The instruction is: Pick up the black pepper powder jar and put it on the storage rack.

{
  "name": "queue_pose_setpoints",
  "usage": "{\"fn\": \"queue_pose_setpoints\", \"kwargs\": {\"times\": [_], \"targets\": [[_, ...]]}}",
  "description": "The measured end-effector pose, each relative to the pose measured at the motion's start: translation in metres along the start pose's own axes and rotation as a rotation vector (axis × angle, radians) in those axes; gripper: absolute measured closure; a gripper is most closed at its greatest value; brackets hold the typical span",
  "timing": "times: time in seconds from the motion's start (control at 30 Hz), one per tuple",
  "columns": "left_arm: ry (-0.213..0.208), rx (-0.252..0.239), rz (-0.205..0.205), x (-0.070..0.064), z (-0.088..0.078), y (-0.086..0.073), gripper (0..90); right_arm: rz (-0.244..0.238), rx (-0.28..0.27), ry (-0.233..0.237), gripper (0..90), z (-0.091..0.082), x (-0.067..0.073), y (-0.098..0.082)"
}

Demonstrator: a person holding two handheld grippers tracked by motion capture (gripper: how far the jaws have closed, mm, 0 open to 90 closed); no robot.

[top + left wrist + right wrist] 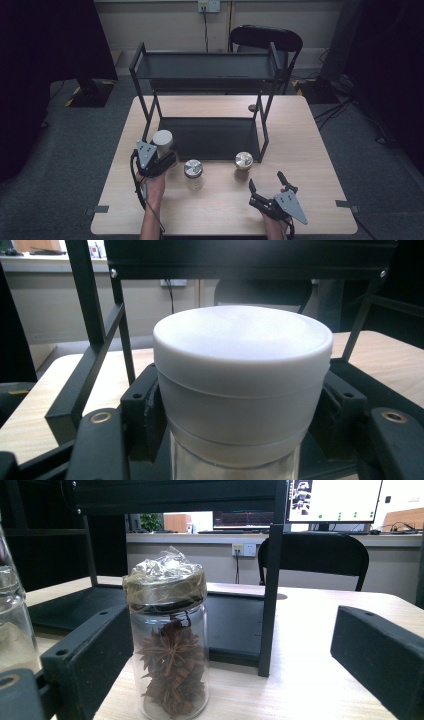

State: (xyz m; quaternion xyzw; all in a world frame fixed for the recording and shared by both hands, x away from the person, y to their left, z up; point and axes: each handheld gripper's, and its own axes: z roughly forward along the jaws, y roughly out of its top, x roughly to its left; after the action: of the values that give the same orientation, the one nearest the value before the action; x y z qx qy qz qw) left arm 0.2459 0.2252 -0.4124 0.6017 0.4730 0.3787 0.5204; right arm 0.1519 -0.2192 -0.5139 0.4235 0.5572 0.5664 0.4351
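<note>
Left gripper (162,156) clamped on white-lidded jar (162,141) — contents hidden from me. Right gripper (267,187) jaws apart; star-anise jar (169,645) at its 11 o'clock — clear of rack (263,145) post.

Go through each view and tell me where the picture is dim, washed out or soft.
High view: dim and soft, room corners nearly black, table evenly lit. Left gripper view: white lid washed out, nearly without detail; rack frame dark. Right gripper view: star anise jar sharp, monitor blown out, near glass jar at the left edge soft.
</note>
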Motion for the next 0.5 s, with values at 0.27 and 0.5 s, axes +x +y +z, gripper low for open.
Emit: {"fn": "queue_pose_setpoints", "kwargs": {"times": [0.27,0.5], "targets": [[0.003,0.018,-0.012,0.002,0.010,0.002,34.3,0.000,0.000,0.001,2.5,0.000,0.000,0.000],[0.004,0.040,0.000,0.002,0.023,0.006,34.3,0.000,0.000,0.004,2.5,0.000,-0.001,0.000]]}}
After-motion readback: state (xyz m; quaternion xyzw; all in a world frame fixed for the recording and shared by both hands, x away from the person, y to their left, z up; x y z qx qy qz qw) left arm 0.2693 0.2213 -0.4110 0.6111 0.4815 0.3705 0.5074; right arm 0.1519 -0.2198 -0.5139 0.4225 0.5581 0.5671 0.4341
